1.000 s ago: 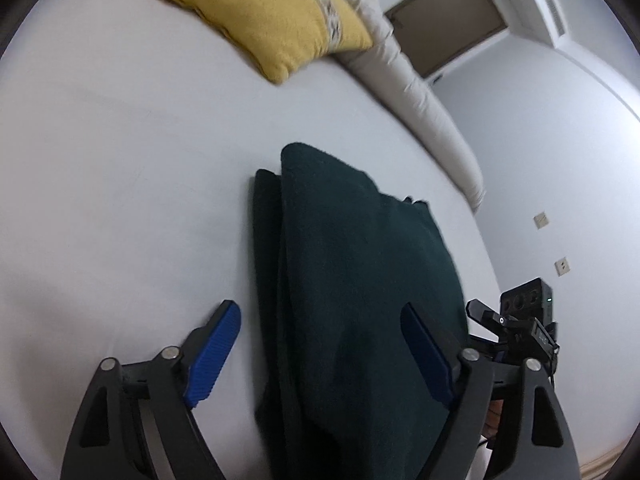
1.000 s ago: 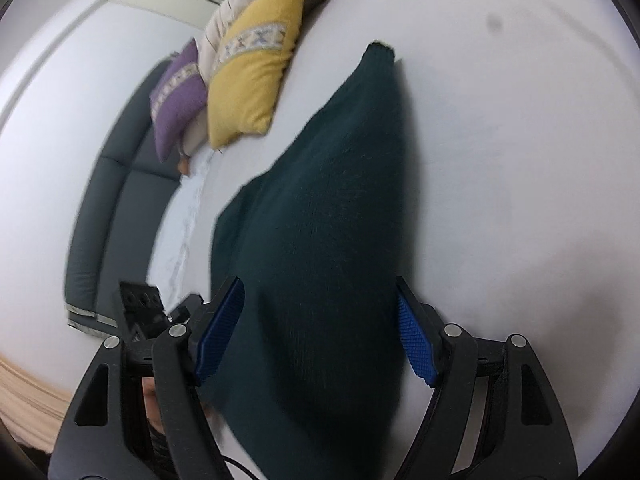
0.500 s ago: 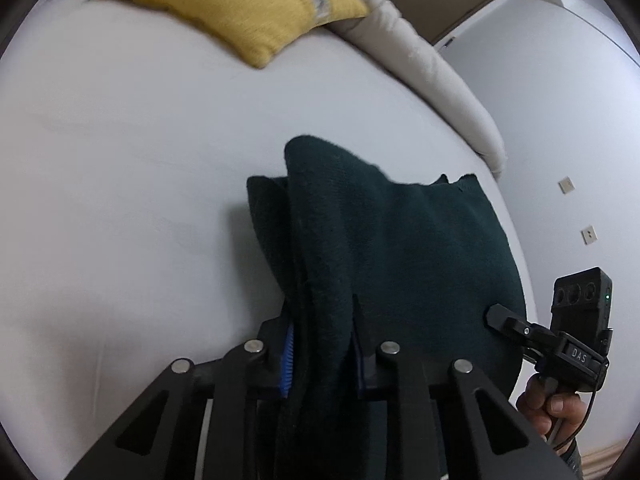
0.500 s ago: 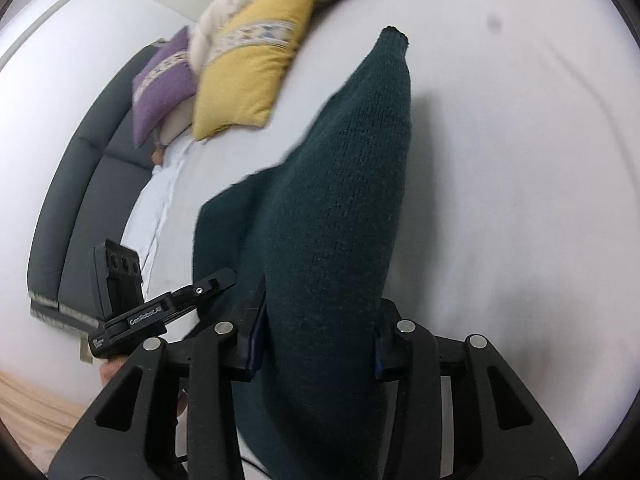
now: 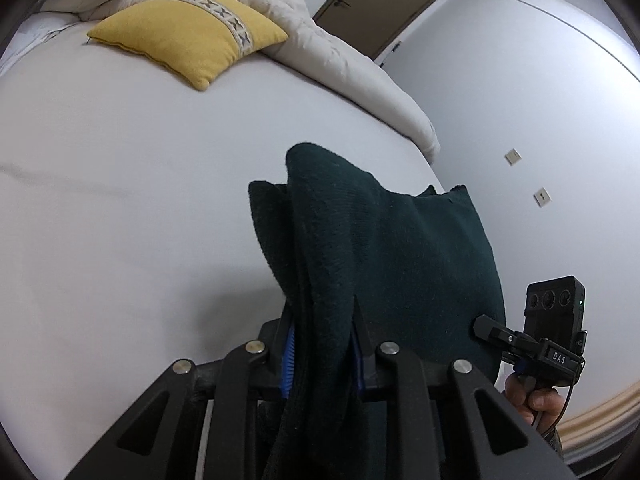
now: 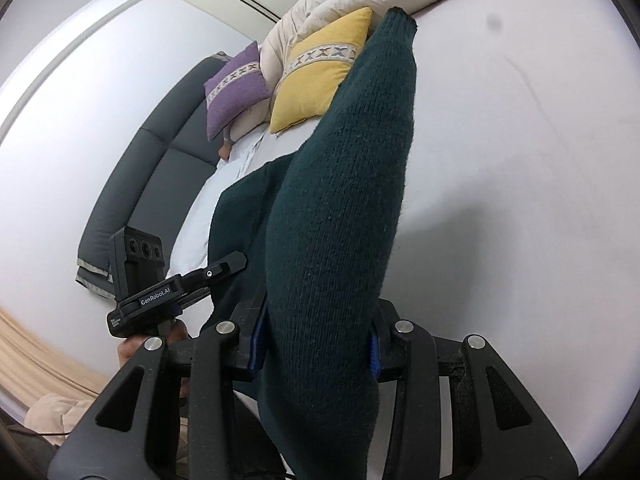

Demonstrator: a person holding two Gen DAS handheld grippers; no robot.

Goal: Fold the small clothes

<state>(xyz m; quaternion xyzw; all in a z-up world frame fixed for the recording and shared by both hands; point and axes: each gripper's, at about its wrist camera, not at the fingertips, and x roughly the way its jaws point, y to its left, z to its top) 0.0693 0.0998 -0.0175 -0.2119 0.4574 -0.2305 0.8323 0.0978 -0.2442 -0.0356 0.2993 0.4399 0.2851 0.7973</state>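
Note:
A dark green knitted garment (image 5: 384,248) hangs bunched above the white bed sheet (image 5: 120,208), held up at its near edge. My left gripper (image 5: 322,356) is shut on one thick fold of it, the blue pads pressing the cloth. My right gripper (image 6: 316,344) is shut on the other end of the dark green garment (image 6: 344,200), which rises from the jaws as a rolled bulge. Each view shows the other gripper at the side, held by a hand (image 5: 536,396). The far end of the garment still trails toward the sheet.
A yellow cushion (image 5: 188,36) and a cream duvet (image 5: 344,64) lie at the head of the bed. A purple cushion (image 6: 236,84) leans by a dark grey headboard (image 6: 136,184). A brown door (image 5: 384,4) and wall sockets (image 5: 542,197) stand beyond the bed.
Both grippers went from open around the garment lying flat to shut on its near edge. Both then lifted it off the sheet, so the cloth now hangs bunched.

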